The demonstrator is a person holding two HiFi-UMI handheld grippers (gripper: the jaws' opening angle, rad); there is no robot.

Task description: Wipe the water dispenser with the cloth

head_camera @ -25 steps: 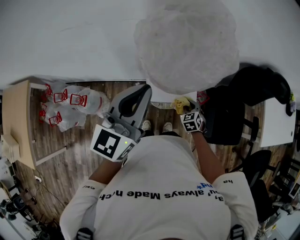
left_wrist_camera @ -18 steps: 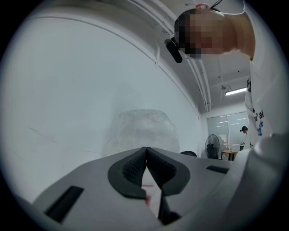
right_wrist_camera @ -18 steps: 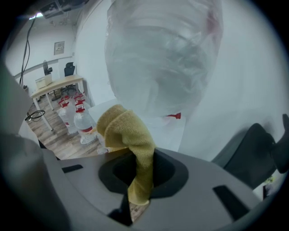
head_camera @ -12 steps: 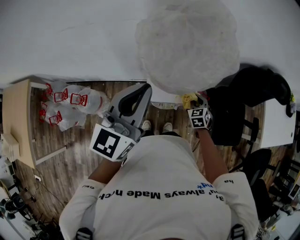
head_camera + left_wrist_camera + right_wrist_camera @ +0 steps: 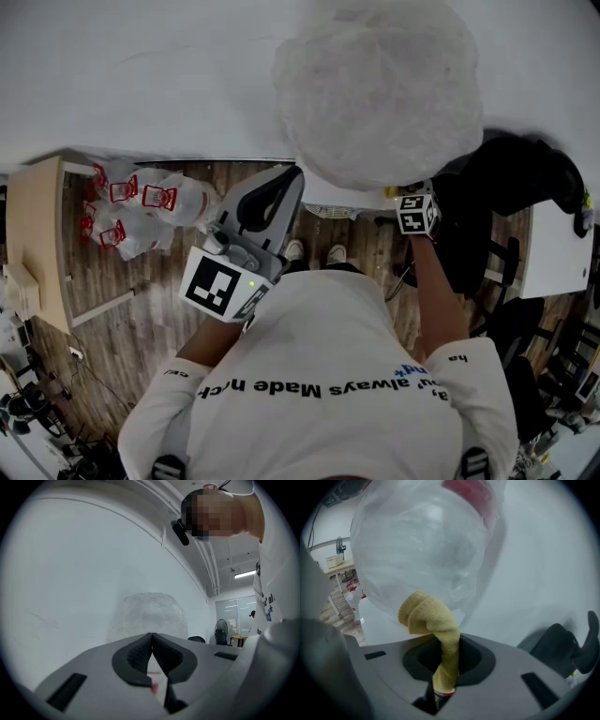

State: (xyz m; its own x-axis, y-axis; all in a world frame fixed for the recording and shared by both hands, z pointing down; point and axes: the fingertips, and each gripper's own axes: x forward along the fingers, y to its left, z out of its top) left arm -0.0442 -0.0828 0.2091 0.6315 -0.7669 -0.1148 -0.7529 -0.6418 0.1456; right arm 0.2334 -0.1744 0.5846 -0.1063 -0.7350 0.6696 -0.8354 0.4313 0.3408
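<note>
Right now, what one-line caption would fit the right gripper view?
Right gripper shut on a yellow cloth, its bunched end at the plastic-wrapped water bottle.

Office: wooden desk point(image 5: 33, 244), white desk point(image 5: 553, 248), black chair point(image 5: 473, 230), plank floor point(image 5: 141, 309).

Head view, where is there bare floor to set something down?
Free: brown wooden floor bordered by the white red-printed plastic bags, the light wooden table and the person's left sleeve. Crowded: right of the plastic-wrapped water dispenser, where black office chairs stand.
</note>
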